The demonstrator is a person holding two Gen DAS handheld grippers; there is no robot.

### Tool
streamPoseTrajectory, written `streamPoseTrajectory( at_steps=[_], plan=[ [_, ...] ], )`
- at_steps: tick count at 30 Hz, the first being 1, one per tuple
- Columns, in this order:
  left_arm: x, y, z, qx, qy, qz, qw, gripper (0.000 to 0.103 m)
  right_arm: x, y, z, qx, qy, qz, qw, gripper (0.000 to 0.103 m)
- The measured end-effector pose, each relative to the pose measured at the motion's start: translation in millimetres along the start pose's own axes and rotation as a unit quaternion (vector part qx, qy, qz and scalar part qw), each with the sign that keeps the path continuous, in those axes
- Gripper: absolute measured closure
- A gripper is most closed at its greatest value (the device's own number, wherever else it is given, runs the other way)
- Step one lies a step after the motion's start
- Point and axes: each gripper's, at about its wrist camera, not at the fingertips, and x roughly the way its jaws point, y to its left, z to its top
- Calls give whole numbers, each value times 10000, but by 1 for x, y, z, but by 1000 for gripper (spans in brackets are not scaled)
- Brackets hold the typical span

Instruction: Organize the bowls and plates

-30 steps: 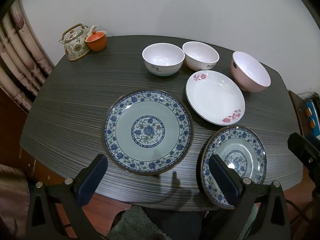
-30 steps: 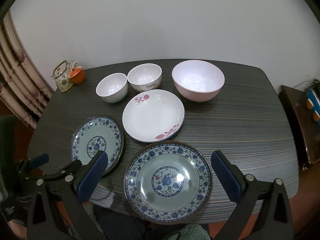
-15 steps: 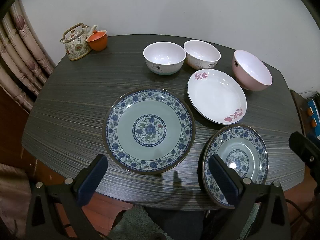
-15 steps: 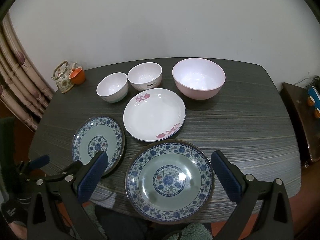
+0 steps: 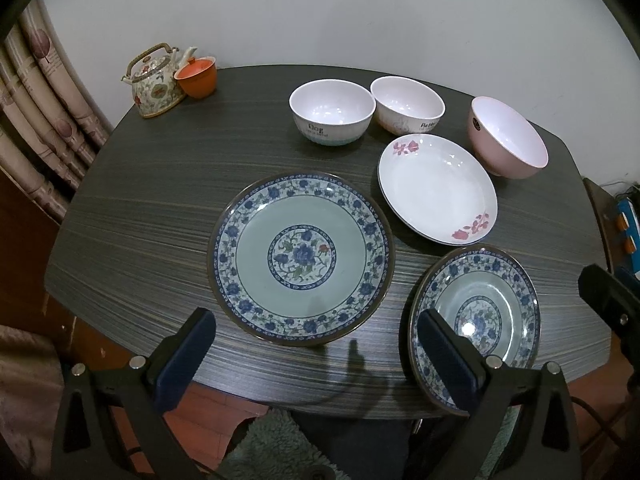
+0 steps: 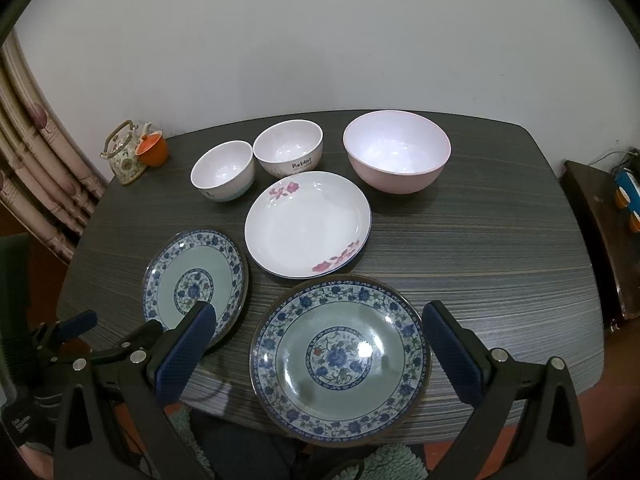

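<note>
Both grippers, left gripper (image 5: 314, 354) and right gripper (image 6: 316, 350), hover with fingers released over two round blue-flowered ceramic plates (image 6: 340, 358) on the dark striped table (image 6: 500, 240). Better grasp one rim slowly, keeping it level.

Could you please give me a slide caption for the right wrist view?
Open right gripper poised over a blue floral plate; bowls behind.

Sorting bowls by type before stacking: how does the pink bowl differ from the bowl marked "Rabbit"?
The pink bowl is plainly wider than the Rabbit bowl. The pink bowl is plain pink outside, while the Rabbit bowl is white with dark lettering. The pink bowl stands at the row's right end; the Rabbit bowl stands in the middle. Both sit upright, empty, white inside, on the table.
</note>
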Motion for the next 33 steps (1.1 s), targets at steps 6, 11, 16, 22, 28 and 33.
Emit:
streamPoseTrajectory(
  at_steps=[6,11,16,22,28,33],
  plan=[
    [0,0,0,3,-1,-6,10000,0,0,0,-1,5,-6,14,10000,1],
    [-1,-1,0,7,6,-7,10000,0,0,0,0,-1,-3,19,10000,1],
    [-1,-1,0,7,24,-14,10000,0,0,0,0,0,0,18,10000,1],
    [0,-2,1,10,33,-6,10000,0,1,0,0,4,8,15,10000,1],
    [4,0,0,-6,72,-6,10000,0,1,0,-2,4,2,18,10000,1],
    [7,6,0,-68,60,-34,10000,0,2,1,-3,-7,13,28,10000,2]
  ],
)
